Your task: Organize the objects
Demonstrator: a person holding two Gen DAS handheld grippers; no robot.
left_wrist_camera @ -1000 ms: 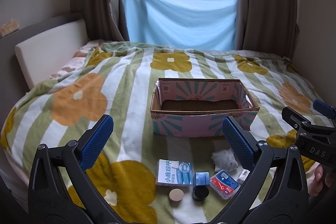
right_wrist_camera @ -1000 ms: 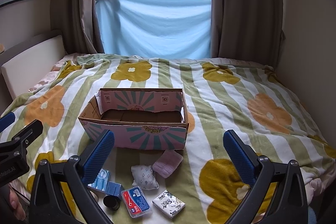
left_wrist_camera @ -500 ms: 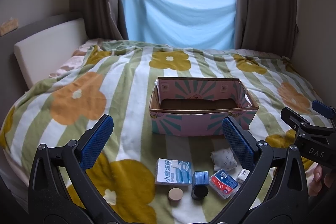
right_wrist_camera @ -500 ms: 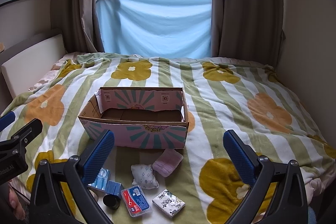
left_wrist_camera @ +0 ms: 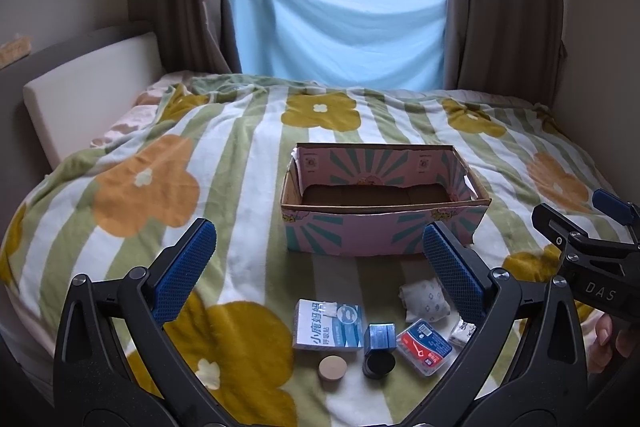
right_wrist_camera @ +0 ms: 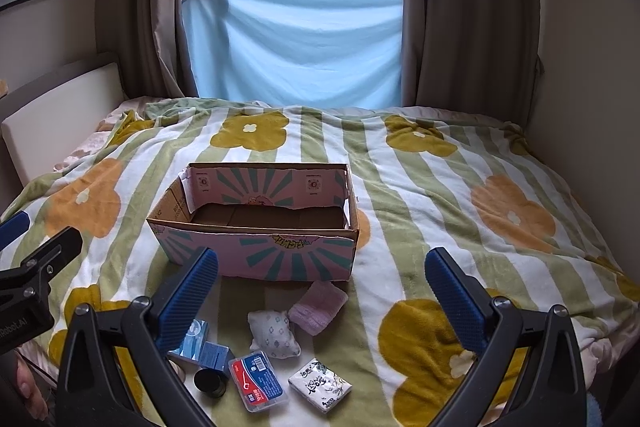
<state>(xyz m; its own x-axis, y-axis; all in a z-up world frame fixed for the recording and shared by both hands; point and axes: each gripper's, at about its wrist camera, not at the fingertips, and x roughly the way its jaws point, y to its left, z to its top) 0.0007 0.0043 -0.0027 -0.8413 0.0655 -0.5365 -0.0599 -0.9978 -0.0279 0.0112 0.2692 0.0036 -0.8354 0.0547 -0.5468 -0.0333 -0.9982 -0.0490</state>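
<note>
An open pink cardboard box (left_wrist_camera: 384,231) (right_wrist_camera: 256,251) sits on the flowered bed, nothing visible inside. In front of it lie small items: a white-blue packet (left_wrist_camera: 329,325), a blue cube (left_wrist_camera: 379,335), a black cap (left_wrist_camera: 378,365), a wooden disc (left_wrist_camera: 333,367), a red-blue case (left_wrist_camera: 425,346) (right_wrist_camera: 258,381), a white patterned pouch (left_wrist_camera: 424,299) (right_wrist_camera: 273,333), a pink cloth (right_wrist_camera: 318,307) and a tissue pack (right_wrist_camera: 320,385). My left gripper (left_wrist_camera: 320,261) hovers open above these items. My right gripper (right_wrist_camera: 320,289) is open too, above the pouch and cloth.
The striped flower blanket (left_wrist_camera: 160,187) covers the whole bed. A cream headboard cushion (left_wrist_camera: 88,91) is at the left, brown curtains and a blue cloth (right_wrist_camera: 296,43) over the window behind. A wall runs along the right side. A hand (left_wrist_camera: 608,341) holds the right gripper.
Both views have tipped slightly downward and nearer; the box and items sit marginally higher in frame. Nothing was grasped or moved.
</note>
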